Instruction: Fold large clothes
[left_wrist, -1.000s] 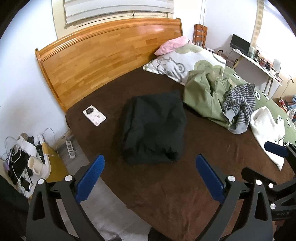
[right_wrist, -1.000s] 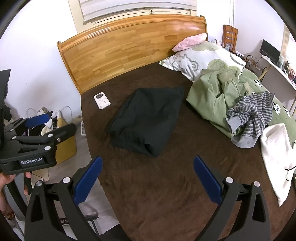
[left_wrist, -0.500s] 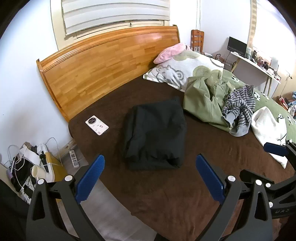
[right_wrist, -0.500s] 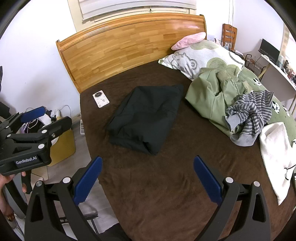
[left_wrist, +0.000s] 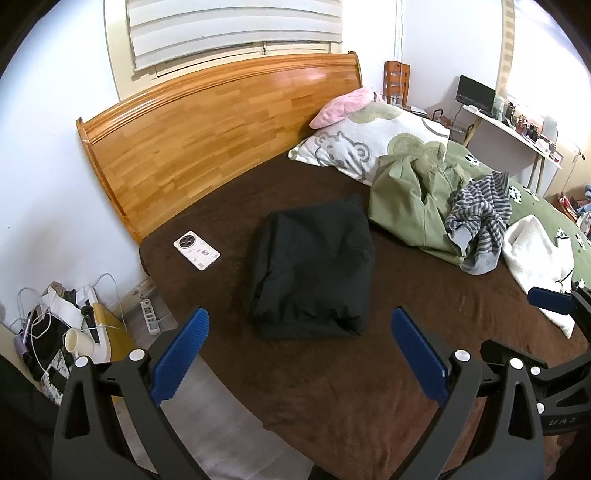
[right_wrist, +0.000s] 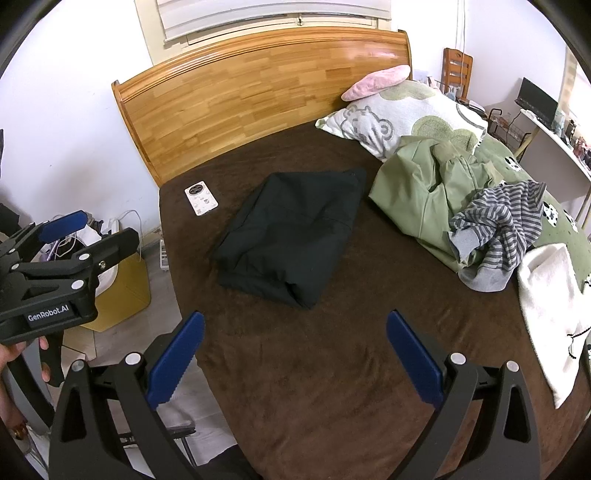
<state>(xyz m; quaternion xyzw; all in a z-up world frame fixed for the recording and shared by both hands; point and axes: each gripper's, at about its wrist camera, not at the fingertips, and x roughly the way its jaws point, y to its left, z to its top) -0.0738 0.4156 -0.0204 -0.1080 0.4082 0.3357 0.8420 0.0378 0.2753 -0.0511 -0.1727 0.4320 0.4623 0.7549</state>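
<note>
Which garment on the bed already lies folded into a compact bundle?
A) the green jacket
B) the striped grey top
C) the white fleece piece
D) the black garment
D: the black garment lies as a neat rectangular bundle on the brown bedspread, while the green jacket, the striped grey top and the white fleece piece lie crumpled; both the left gripper and the right gripper are open and empty.

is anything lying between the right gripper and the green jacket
Nothing visible blocks it. Between the open right gripper and the green jacket there is only bare brown blanket. The folded black garment lies to the jacket's left, and the striped top sits on the jacket's right side.
</note>
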